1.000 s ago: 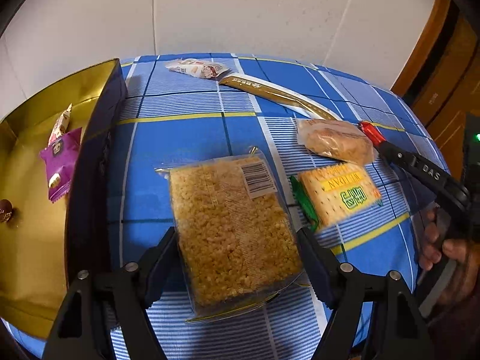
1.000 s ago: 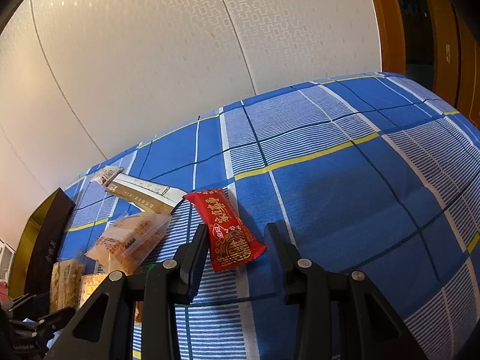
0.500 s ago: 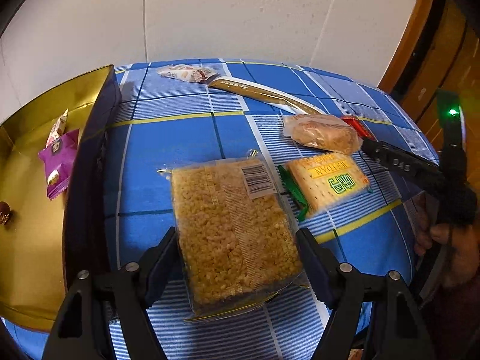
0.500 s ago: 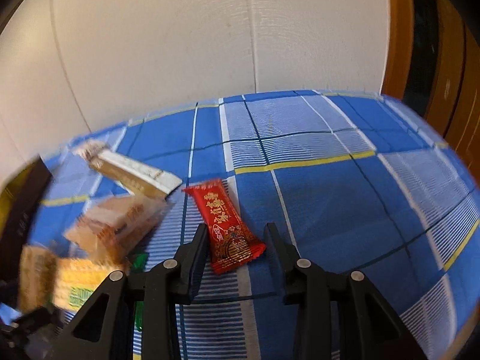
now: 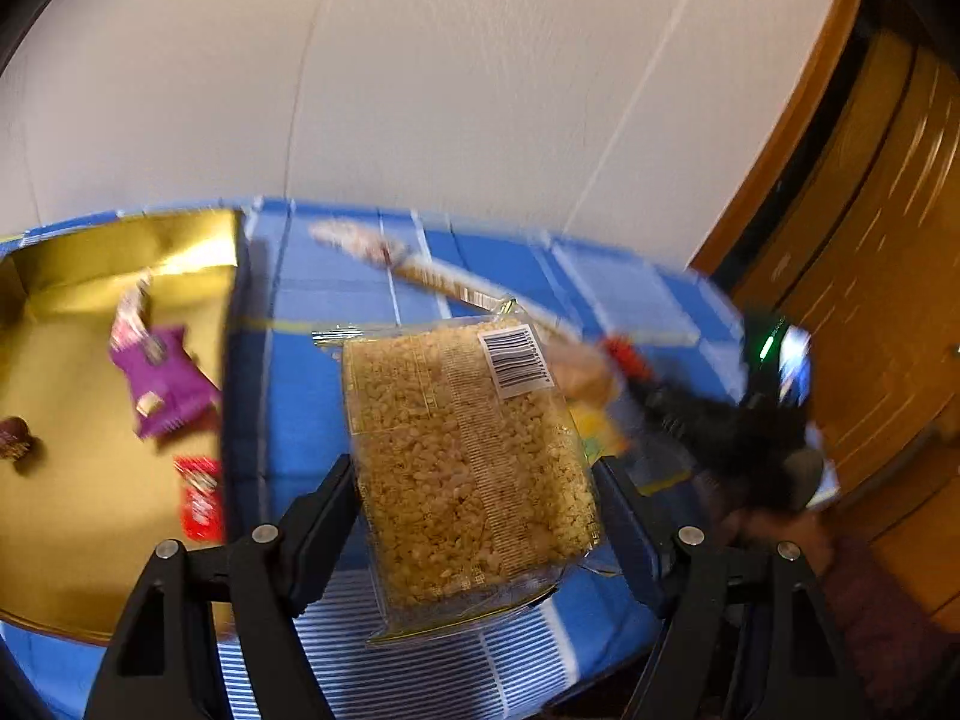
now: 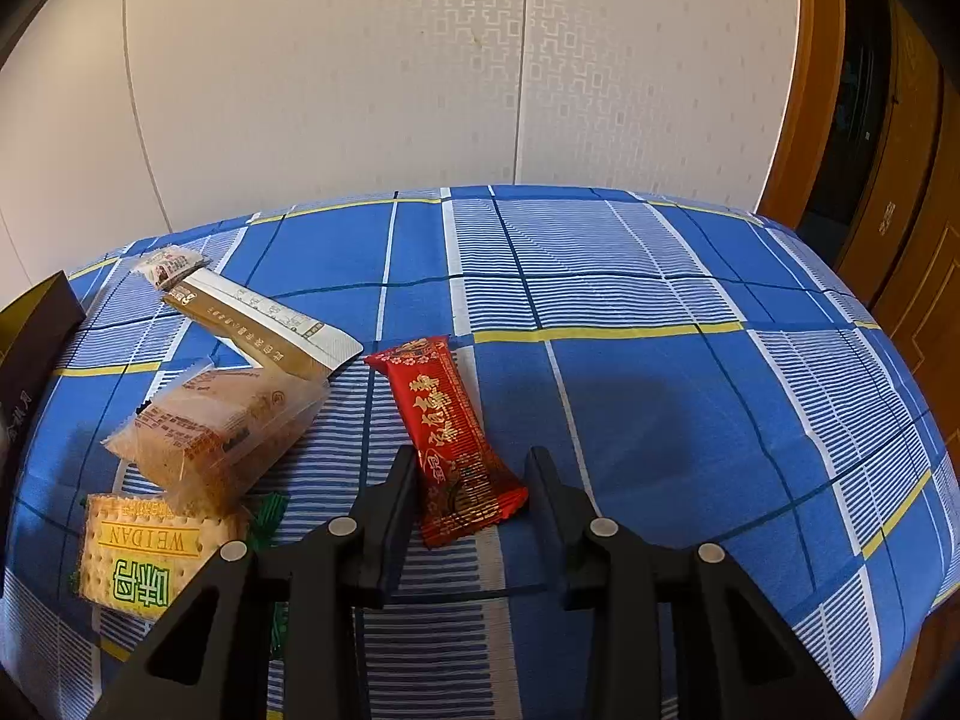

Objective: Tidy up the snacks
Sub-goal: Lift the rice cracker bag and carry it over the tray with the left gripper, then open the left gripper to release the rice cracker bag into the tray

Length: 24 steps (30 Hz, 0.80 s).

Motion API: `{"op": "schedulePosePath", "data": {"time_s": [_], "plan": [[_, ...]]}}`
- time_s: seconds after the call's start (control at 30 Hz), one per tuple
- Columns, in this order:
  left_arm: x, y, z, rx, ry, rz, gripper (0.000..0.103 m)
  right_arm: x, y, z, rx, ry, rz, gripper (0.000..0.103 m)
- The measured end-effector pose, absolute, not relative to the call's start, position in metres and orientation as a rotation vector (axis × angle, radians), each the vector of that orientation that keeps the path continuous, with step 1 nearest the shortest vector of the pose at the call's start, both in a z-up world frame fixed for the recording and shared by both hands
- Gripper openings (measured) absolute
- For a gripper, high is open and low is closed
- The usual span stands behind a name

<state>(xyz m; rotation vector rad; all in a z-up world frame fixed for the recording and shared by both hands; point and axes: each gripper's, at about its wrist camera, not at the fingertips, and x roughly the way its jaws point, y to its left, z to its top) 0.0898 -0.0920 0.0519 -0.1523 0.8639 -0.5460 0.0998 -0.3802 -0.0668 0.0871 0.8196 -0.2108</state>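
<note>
Blue checked cloth (image 6: 630, 396) with white and yellow stripes covers the table. Items listed by position.

Left gripper (image 5: 474, 498): jaws clamped on either side of a clear pack of puffed-rice cake (image 5: 462, 450), barcode label at its far corner; the pack is held clear of the cloth, tilted up toward the wall.

Gold-lined box (image 5: 66, 480), dark outer wall, stands at the left edge of the table. Inside it: a purple packet (image 5: 162, 384), a small pink-and-white wrapper (image 5: 129, 312) beside it, a red packet (image 5: 201, 498) near the right wall, a dark round sweet (image 5: 15, 441) at far left.

Right gripper (image 6: 474, 486): jaws close about the near end of a red wrapped snack (image 6: 447, 438) lying on the cloth; whether the pads press on the wrapper cannot be told.

Left of the red snack, in the right wrist view: a clear-wrapped pastry (image 6: 222, 426) overlapping a yellow cracker pack (image 6: 144, 558) marked WEIDAN; a long gold-and-white sachet (image 6: 264, 330); a small pale wrapper (image 6: 171, 264) at its far end.

Left wrist view is motion-blurred.
</note>
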Motion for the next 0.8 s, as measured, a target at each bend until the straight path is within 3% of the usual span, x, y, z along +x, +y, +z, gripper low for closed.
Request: {"op": "schedulePosePath", "data": {"time_s": [0.2,0.5,0.8], "plan": [[0.118,-0.036,0.084,-0.196,0.835,-0.422,0.077,0.099,-0.381,-0.066,0.09,0.819,-0.209,0.036],[0.164,0.045,0.055,-0.224,0.972,-0.184,0.077,0.099,-0.382,-0.066,0.095,0.819,-0.206,0.036],[0.213,0.063,0.029,-0.147,1.059,-0.112,0.077,0.099,-0.382,-0.066,0.098,0.819,-0.204,0.036]]}}
